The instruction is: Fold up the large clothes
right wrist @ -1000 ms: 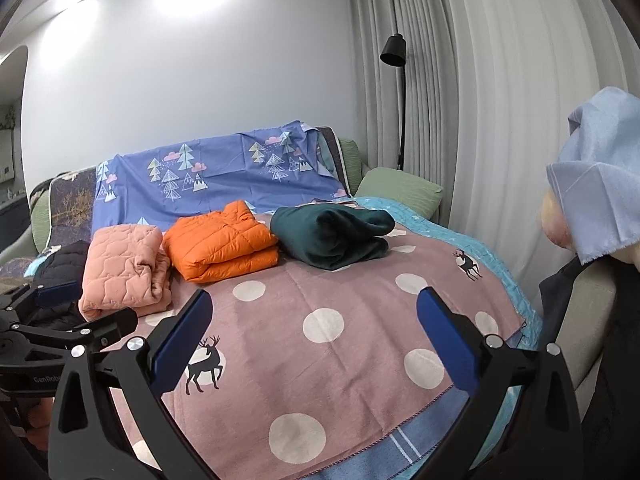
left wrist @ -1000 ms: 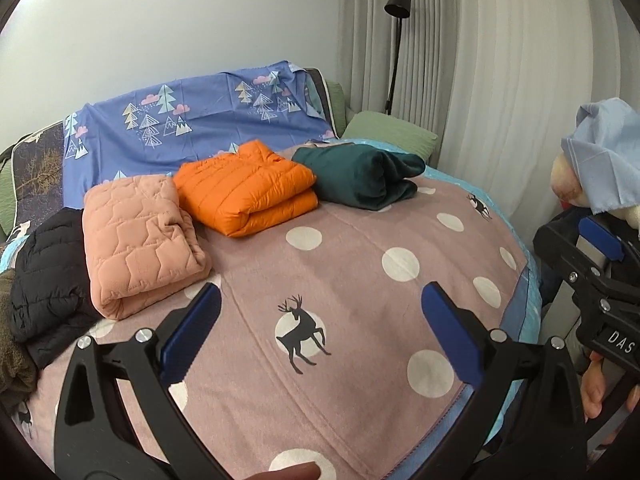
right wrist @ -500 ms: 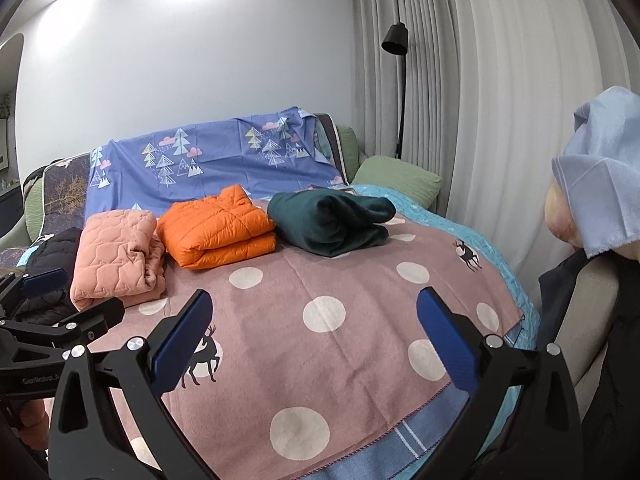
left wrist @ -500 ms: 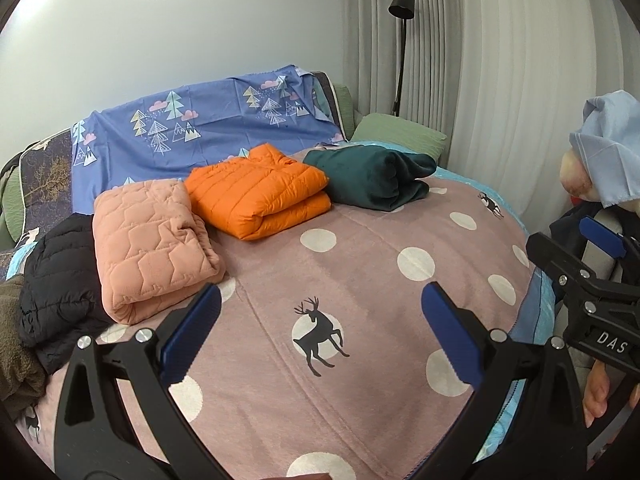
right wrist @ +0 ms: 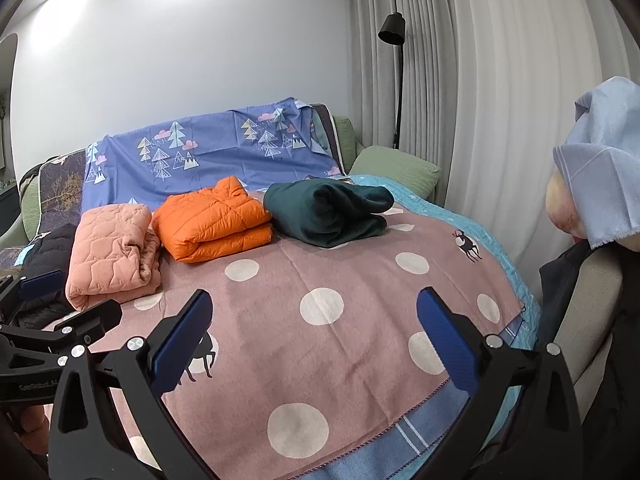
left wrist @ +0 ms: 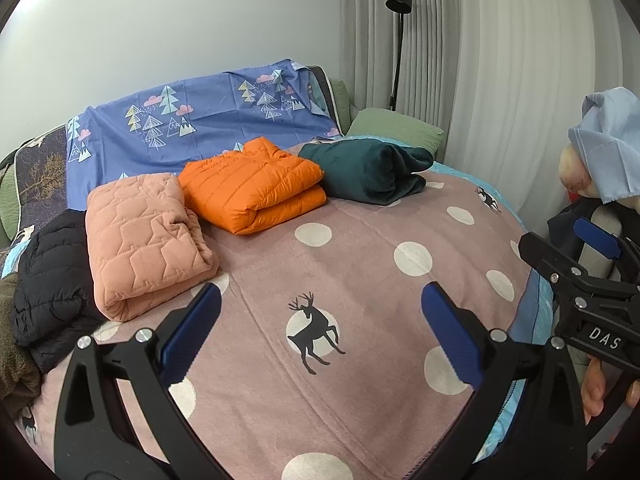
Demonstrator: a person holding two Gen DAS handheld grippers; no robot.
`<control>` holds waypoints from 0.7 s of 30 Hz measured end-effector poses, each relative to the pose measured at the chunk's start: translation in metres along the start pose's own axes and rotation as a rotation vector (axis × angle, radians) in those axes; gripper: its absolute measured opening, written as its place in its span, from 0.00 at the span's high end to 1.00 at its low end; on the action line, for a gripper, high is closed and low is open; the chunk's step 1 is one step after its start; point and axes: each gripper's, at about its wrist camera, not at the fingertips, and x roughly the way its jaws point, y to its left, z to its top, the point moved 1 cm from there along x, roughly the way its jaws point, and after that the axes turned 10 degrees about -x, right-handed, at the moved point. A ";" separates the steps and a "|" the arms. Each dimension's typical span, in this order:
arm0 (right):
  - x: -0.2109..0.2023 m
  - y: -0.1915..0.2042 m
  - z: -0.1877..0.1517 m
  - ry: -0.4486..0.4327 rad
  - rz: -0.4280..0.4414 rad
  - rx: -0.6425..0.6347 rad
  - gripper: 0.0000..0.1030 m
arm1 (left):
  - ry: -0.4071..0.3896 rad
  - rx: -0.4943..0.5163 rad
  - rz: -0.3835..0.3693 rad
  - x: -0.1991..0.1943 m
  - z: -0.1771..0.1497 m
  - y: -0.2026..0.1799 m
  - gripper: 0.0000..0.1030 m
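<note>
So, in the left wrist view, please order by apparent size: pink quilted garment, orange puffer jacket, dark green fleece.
1. Pink quilted garment, though it lies nearest the camera.
2. Orange puffer jacket.
3. Dark green fleece, close to the orange one, so unsure.

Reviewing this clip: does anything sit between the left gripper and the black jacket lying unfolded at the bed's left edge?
Nothing visible does. The left gripper hangs open over the bare polka-dot blanket. The black jacket lies to its left, beside the folded pink quilted jacket, which lies alongside the route rather than across it.
</note>
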 end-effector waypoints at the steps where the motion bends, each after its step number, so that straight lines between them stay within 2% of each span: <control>1: 0.000 0.000 0.000 0.001 0.000 0.000 0.01 | 0.001 0.001 -0.001 0.001 -0.001 -0.001 0.02; 21: 0.006 -0.004 -0.002 0.009 -0.001 0.007 0.01 | 0.014 0.007 0.005 0.007 -0.003 -0.004 0.02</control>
